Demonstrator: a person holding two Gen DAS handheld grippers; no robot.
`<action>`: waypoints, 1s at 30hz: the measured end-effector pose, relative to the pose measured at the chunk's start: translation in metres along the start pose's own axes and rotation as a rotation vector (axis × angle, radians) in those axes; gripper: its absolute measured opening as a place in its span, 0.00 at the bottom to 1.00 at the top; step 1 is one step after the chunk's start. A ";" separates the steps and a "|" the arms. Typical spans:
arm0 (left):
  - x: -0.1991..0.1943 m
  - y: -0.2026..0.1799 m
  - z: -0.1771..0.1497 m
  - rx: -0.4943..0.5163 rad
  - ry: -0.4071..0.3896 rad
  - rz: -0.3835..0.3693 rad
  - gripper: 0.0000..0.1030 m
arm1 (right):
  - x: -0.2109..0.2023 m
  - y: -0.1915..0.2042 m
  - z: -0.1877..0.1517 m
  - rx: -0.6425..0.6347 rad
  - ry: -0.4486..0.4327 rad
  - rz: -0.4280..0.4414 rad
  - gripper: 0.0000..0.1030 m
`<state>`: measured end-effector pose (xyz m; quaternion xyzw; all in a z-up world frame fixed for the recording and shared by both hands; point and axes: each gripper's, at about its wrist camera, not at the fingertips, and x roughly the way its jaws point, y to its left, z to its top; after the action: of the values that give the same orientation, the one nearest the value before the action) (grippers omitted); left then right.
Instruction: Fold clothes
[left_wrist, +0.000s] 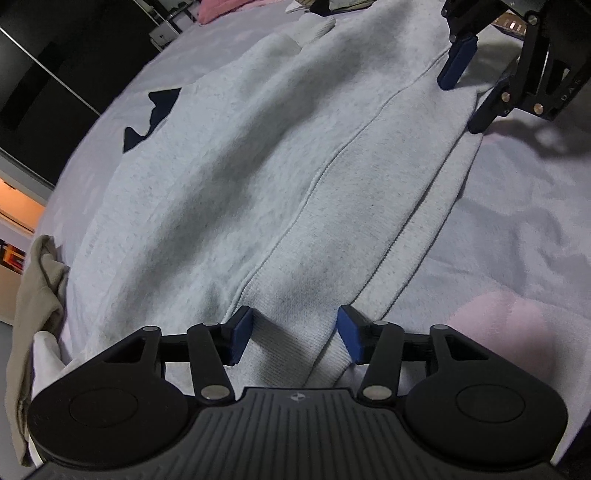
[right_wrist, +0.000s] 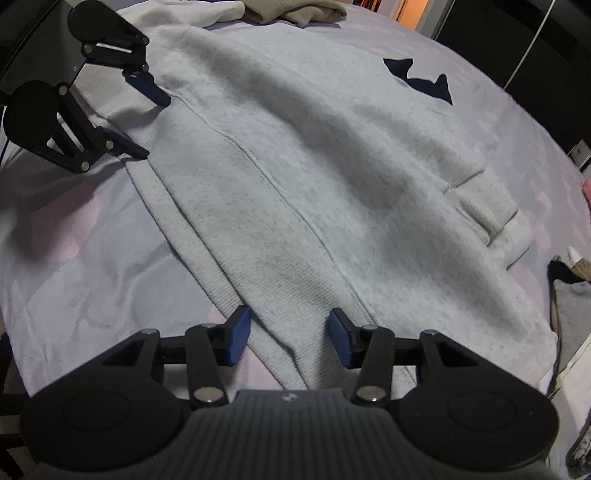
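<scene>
A light grey sweatshirt (left_wrist: 258, 166) (right_wrist: 314, 177) with a dark navy print (left_wrist: 151, 118) (right_wrist: 421, 79) lies spread flat on a lavender bed sheet (left_wrist: 517, 221) (right_wrist: 74, 258). Its ribbed hem faces both cameras, and one sleeve cuff (right_wrist: 495, 218) is folded in over the body. My left gripper (left_wrist: 295, 332) (right_wrist: 152, 126) is open and straddles one end of the hem. At the other end my right gripper (right_wrist: 290, 334) (left_wrist: 460, 107) is also open, with the hem band between its blue fingers. Neither one pinches the cloth.
A beige garment (left_wrist: 37, 288) (right_wrist: 295, 9) lies bunched at the bed's edge beside the left gripper. Dark and grey clothes (right_wrist: 569, 295) are piled near the right gripper, and a pink item (left_wrist: 218, 9) lies at the far side. Dark wardrobe doors (left_wrist: 37, 74) stand beyond the bed.
</scene>
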<state>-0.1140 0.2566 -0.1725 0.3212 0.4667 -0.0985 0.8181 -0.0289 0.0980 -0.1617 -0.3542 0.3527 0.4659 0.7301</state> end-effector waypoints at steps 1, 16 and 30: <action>0.000 0.001 0.000 -0.004 0.002 -0.008 0.42 | 0.000 -0.002 0.000 0.007 0.003 0.009 0.44; -0.038 0.016 -0.002 -0.051 -0.032 -0.069 0.02 | -0.035 0.002 0.005 -0.078 -0.062 -0.009 0.08; -0.041 -0.011 -0.021 0.097 0.002 0.008 0.35 | -0.035 0.019 -0.012 -0.196 -0.041 -0.037 0.33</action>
<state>-0.1559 0.2559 -0.1511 0.3625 0.4610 -0.1172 0.8014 -0.0600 0.0792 -0.1419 -0.4207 0.2839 0.4917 0.7075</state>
